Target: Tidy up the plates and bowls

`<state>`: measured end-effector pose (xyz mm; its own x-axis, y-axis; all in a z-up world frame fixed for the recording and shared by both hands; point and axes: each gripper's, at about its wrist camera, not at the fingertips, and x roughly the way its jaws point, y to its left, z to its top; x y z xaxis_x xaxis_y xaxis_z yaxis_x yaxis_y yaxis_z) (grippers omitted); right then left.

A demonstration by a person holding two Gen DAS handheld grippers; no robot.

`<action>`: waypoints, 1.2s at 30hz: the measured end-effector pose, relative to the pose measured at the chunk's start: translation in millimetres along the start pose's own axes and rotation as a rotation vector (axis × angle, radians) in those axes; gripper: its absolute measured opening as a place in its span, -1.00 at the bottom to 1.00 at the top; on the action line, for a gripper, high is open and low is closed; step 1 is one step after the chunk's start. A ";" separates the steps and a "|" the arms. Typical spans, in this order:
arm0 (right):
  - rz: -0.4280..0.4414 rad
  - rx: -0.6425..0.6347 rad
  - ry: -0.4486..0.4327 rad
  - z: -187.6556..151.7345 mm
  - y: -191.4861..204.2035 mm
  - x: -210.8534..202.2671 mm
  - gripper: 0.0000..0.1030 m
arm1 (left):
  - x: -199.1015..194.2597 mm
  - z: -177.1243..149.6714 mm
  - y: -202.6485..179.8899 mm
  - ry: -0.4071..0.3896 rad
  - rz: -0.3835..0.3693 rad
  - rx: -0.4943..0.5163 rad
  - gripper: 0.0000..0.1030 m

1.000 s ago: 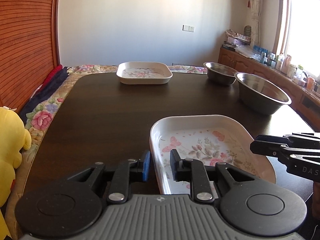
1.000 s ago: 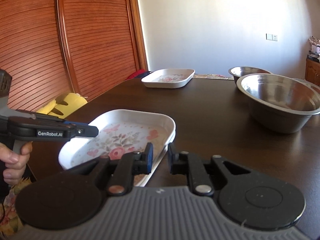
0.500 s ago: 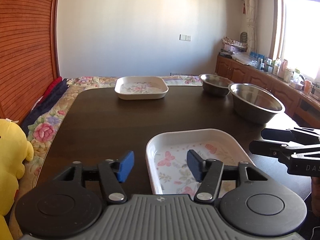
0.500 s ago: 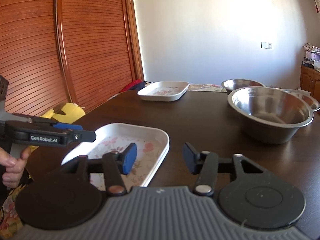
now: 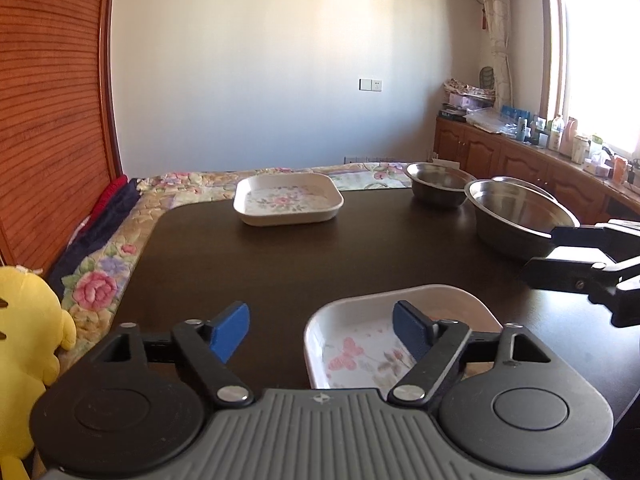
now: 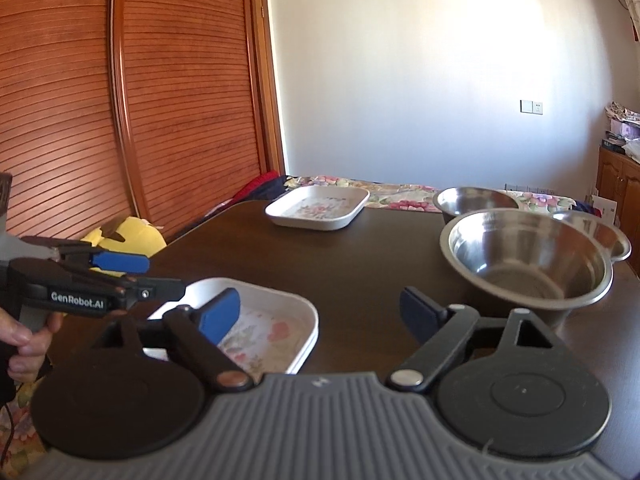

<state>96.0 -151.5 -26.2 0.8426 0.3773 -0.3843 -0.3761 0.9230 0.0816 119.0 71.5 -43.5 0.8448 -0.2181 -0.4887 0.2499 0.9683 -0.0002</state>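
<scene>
Here the near plate (image 5: 352, 354) sits untouched under both spread tools.

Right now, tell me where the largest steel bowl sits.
The largest round steel bowl sits at the dark wooden table's right side, just in front of two smaller steel bowls.

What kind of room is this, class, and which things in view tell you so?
Probably a home's living or dining room: a dark wooden table bearing floral plates and steel bowls, wooden cabinets crowded with bottles beneath a window, and a floral quilt alongside.
</scene>
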 end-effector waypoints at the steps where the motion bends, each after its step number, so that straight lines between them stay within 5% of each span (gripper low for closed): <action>1: -0.001 -0.004 -0.002 2.4 -0.7 1.1 0.77 | 2.1 2.6 1.0 -0.002 0.002 0.003 0.72; 7: -0.015 -0.041 -0.008 18.4 -5.5 12.8 1.00 | 18.4 20.2 9.6 -0.015 0.013 0.020 0.87; 21: 0.018 -0.081 0.051 60.4 -6.8 74.1 0.96 | 65.5 62.7 47.7 0.001 0.025 0.036 0.86; 23: 0.023 -0.084 0.074 65.5 -6.9 83.8 0.57 | 71.5 67.8 52.6 0.001 0.023 0.041 0.85; 36: 0.006 0.027 0.229 88.9 -23.5 169.1 -0.16 | 126.2 89.5 74.0 0.017 -0.018 0.017 0.50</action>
<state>281.6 -102.7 -11.4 0.7296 0.3587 -0.5823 -0.3680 0.9236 0.1078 286.4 104.8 -27.1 0.8319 -0.2335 -0.5034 0.2733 0.9619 0.0055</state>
